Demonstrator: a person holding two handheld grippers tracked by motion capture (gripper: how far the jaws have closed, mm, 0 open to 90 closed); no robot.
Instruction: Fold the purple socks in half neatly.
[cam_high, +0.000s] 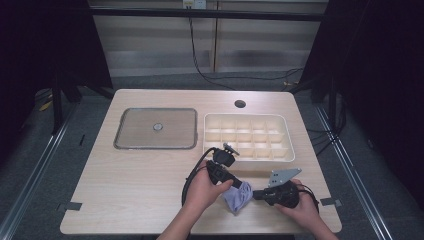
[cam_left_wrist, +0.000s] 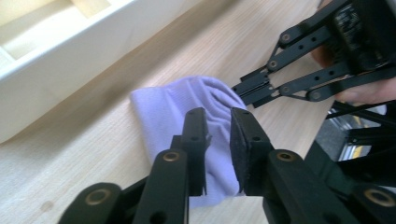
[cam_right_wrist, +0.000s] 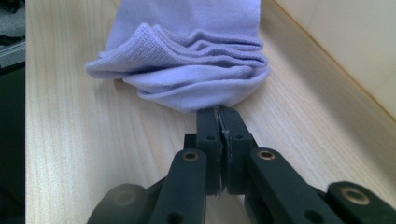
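A folded lavender cloth (cam_high: 239, 196) lies on the wooden table near its front edge, between my two grippers. My right gripper (cam_high: 255, 194) comes in from the right, and its jaws (cam_right_wrist: 219, 114) are shut on the cloth's (cam_right_wrist: 196, 70) bunched near edge. My left gripper (cam_high: 234, 183) reaches in from the left. Its jaws (cam_left_wrist: 217, 135) stand a narrow gap apart over the cloth (cam_left_wrist: 177, 102), with fabric showing between the pads, and I see no pinch. The right gripper (cam_left_wrist: 240, 91) also shows at the cloth's far side in the left gripper view.
A white tray (cam_high: 245, 158) divided into several compartments sits just behind the grippers, and its wall (cam_left_wrist: 70, 70) runs close to the cloth. A grey square mat (cam_high: 135, 130) with a small round piece (cam_high: 158, 127) lies at the back left. A cable hole (cam_high: 240, 104) is near the far edge.
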